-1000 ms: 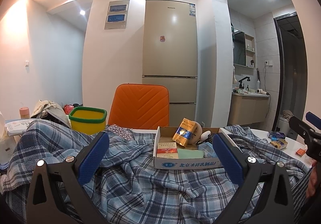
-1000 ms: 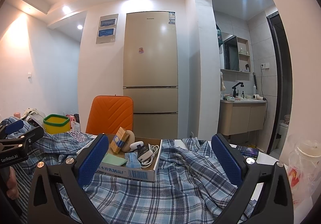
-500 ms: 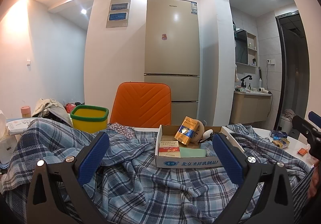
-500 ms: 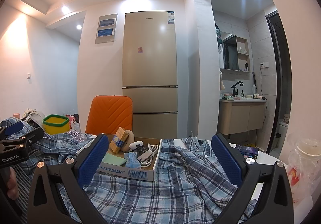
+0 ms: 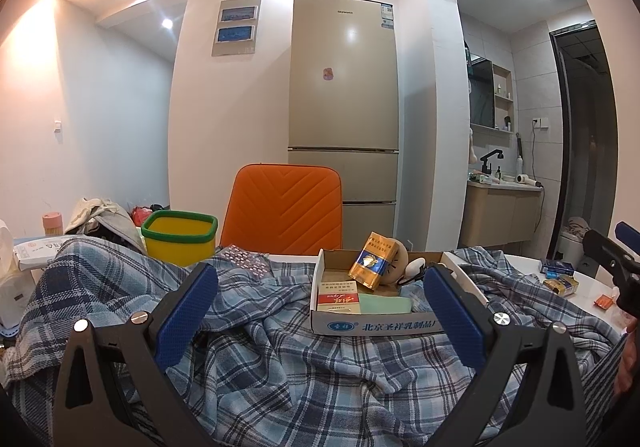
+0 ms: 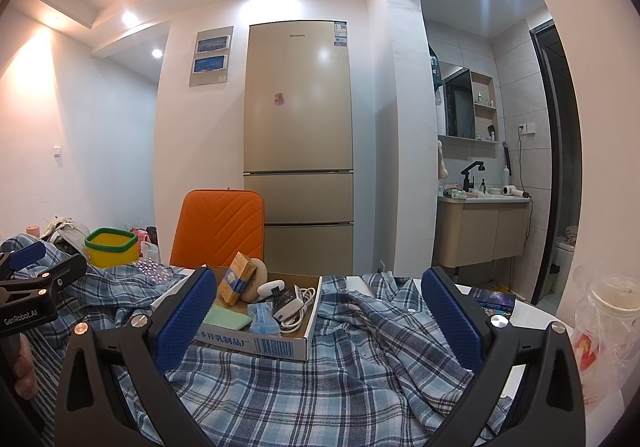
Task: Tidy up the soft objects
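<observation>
Fingers of the left gripper stand wide apart with nothing between them, and the right gripper holds its own blue pads just as wide, also empty. Both hang just above a rumpled blue plaid shirt spread over a white worktop. The shirt covers nearly all of that surface, bunching into high folds at the left and trailing toward the near edge.

On top of the shirt sits a shallow cardboard box, its printed front wall facing the left gripper. Inside it, a gold packet leans tilted against a round tan thing, beside a red-and-white packet and a pale green flat pad. From the right wrist view the box also holds a white coiled cable. The open stretch of shirt lies to the right of the box, between it and the bare worktop edge, where a dark blue packet rests. A plastic bag with a cup crowds the far right corner.

Beyond the far edge stands an orange chair, with a yellow bin with a green rim to its left and a tall fridge behind.
</observation>
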Tool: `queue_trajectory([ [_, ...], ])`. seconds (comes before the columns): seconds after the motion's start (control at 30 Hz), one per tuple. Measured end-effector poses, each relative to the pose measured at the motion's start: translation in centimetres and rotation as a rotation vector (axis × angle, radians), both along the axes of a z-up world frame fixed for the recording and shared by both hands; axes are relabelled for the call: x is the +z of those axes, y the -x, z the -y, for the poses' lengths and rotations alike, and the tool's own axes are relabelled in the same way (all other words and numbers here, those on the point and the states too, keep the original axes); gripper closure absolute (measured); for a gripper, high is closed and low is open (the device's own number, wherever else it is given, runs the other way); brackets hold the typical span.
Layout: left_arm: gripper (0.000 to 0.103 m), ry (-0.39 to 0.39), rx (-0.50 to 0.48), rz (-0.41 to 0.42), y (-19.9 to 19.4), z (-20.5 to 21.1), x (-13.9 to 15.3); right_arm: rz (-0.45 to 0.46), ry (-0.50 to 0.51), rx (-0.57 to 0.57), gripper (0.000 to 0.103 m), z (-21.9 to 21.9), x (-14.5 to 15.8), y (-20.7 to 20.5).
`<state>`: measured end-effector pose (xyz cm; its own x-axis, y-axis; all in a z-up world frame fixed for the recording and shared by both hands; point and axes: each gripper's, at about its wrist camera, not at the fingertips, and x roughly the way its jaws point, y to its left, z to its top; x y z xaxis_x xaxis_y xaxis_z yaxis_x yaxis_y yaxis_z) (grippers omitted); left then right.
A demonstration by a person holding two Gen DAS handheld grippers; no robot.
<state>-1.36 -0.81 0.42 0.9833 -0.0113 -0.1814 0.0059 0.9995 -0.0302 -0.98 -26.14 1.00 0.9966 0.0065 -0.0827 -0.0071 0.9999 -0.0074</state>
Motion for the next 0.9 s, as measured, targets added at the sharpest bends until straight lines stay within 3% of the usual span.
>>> queue_trajectory([
  [0.9, 0.001, -0.003, 0.002, -0.008, -0.18, 0.01, -0.05, -0.001, -0.001, 0.000, 0.000, 0.05, 0.14, 0.02],
])
